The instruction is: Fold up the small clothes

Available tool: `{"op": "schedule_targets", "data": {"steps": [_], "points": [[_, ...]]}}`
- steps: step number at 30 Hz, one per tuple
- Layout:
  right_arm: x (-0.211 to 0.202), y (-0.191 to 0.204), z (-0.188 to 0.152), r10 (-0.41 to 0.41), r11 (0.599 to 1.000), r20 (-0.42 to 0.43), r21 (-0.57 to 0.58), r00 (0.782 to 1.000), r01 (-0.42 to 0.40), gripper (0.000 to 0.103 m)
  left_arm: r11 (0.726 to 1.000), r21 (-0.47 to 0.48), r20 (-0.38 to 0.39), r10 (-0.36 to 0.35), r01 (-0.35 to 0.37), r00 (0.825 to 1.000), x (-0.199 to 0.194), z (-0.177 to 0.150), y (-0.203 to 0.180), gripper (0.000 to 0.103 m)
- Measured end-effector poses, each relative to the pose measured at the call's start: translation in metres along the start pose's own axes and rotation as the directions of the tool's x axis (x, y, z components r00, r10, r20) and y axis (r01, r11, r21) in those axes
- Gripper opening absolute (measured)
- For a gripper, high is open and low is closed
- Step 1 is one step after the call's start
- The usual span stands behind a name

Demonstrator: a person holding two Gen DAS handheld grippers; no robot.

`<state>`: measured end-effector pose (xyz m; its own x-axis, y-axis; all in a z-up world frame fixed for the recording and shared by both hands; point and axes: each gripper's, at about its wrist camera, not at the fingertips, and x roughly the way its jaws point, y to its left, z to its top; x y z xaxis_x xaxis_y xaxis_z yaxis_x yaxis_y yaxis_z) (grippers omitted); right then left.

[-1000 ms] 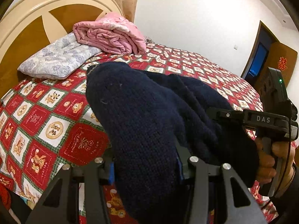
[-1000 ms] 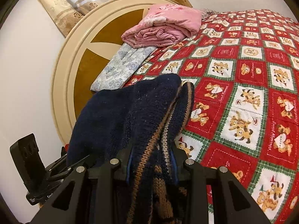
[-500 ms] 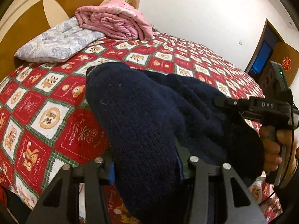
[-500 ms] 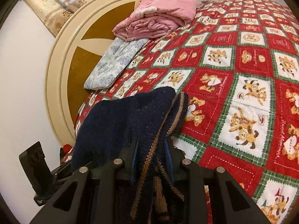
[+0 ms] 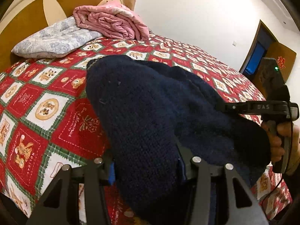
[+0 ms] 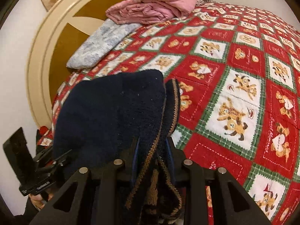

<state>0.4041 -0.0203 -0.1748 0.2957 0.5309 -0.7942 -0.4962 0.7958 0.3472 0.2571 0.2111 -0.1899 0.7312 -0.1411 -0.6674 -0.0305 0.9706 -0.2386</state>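
A dark navy knitted sweater [image 5: 140, 103] with brown-striped trim [image 6: 172, 101] hangs bunched between both grippers, just above the red bedspread [image 5: 37, 112]. My left gripper [image 5: 148, 168] grips a thick fold of it; its jaws are opening slightly, but the pads still press on the knit. My right gripper [image 6: 152, 150] is shut on the trimmed edge. In the left wrist view the right gripper [image 5: 253, 106] appears at the right, held by a hand. The left gripper's body [image 6: 37, 168] shows at the lower left of the right wrist view.
The bedspread [image 6: 234, 103] has a teddy-bear check pattern. A pale blue pillow [image 5: 54, 39] and a folded pink quilt [image 5: 112, 22] lie by the round headboard [image 5: 28, 9]. A dark doorway [image 5: 262, 52] stands at the far right.
Both grippers have sunk toward the bed with the sweater still in them. The right one has also tipped further down.
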Motion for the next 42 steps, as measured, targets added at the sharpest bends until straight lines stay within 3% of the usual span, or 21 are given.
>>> {"op": "schedule_targets", "data": {"steps": [7,15,17,20,23,25,27,29,33,39,42], "points": [[0.013,-0.007,0.006,-0.041,0.998,-0.024,0.05,0.999,0.042,0.033,0.996,0.004,0.028,0.087,-0.088,0.996,0.003,-0.003,-0.005,0.07],[0.01,0.009,-0.002,-0.158,0.987,-0.01,-0.015,0.987,0.158,0.037,0.991,-0.002,0.024,0.131,-0.131,0.991,-0.005,-0.012,-0.01,0.071],[0.009,0.008,-0.004,-0.204,0.979,0.002,-0.03,0.979,0.204,0.049,0.99,0.001,0.03,0.138,-0.138,0.99,-0.008,-0.017,-0.013,0.071],[-0.017,0.006,-0.01,-0.167,0.986,0.052,0.035,0.985,0.166,0.051,0.988,-0.019,0.03,0.152,-0.151,0.988,-0.013,-0.021,-0.015,0.071],[-0.045,0.023,-0.036,-0.108,0.993,0.096,-0.033,0.989,0.112,0.051,0.99,-0.043,0.027,0.136,-0.135,0.99,-0.031,-0.027,-0.019,0.071],[-0.055,0.037,-0.056,-0.14,0.981,0.123,-0.116,0.982,0.154,0.051,0.993,-0.021,0.014,0.115,-0.115,0.993,-0.037,-0.036,-0.024,0.074],[-0.05,0.043,-0.073,-0.196,0.962,0.095,-0.176,0.976,0.21,0.051,0.993,0.016,-0.014,0.116,-0.116,0.993,-0.034,-0.048,-0.032,0.077],[-0.044,0.036,-0.082,-0.201,0.964,0.075,-0.161,0.977,0.21,0.051,0.991,0.051,-0.038,0.127,-0.125,0.991,-0.026,-0.061,-0.038,0.077],[-0.051,0.024,-0.079,-0.161,0.983,0.077,-0.071,0.984,0.167,0.051,0.992,0.013,-0.039,0.123,-0.123,0.992,-0.024,-0.064,-0.034,0.079],[-0.109,0.06,-0.093,-0.224,0.965,0.247,-0.078,0.943,0.25,0.053,0.989,0.023,-0.014,0.144,-0.144,0.989,-0.053,-0.059,-0.038,0.08],[-0.135,0.08,-0.106,-0.251,0.956,0.298,-0.072,0.921,0.284,0.053,0.983,0.029,0.029,0.179,-0.18,0.983,-0.076,-0.058,-0.043,0.087]]}}
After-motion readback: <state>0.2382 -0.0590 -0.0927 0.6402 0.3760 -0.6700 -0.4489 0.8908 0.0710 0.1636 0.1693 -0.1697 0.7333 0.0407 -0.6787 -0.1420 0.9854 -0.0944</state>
